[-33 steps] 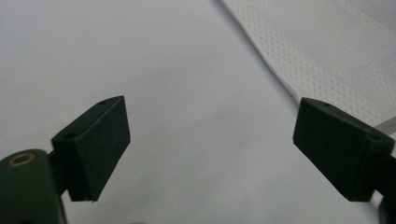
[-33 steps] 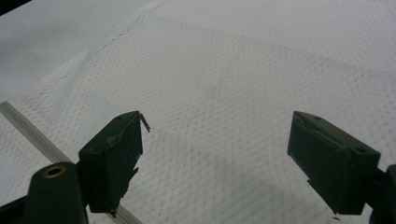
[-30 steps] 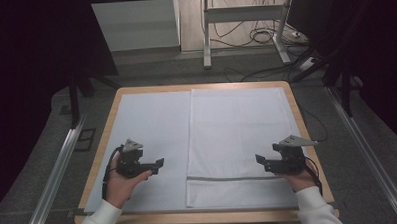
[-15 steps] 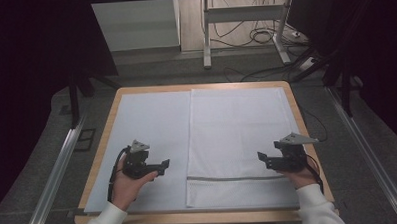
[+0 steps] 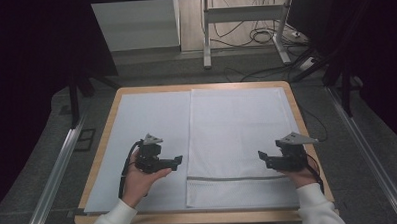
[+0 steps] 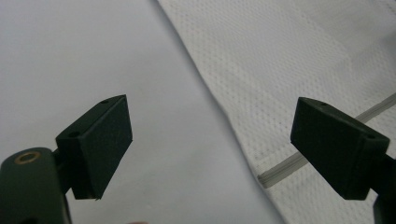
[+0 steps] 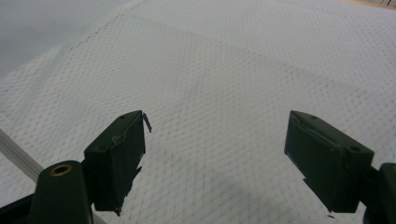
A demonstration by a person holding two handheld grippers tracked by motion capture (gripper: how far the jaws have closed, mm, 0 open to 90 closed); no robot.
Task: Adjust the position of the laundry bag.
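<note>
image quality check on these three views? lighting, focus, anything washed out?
High view: table evenly lit, surroundings nearly black, white mesh bag weave not resolved. Left gripper view: open left gripper jaws slightly soft, mesh and grey zipper fairly sharp. Right gripper view: open right gripper dark against bright mesh, weave clear nearby, fading far off.

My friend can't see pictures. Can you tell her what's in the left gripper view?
The left hand-held gripper has its two black jaws wide open, holding nothing, just above the table. Between them runs the edge of a white mesh cloth with a grey zipper strip, lying on a pale blue-grey sheet.
</note>
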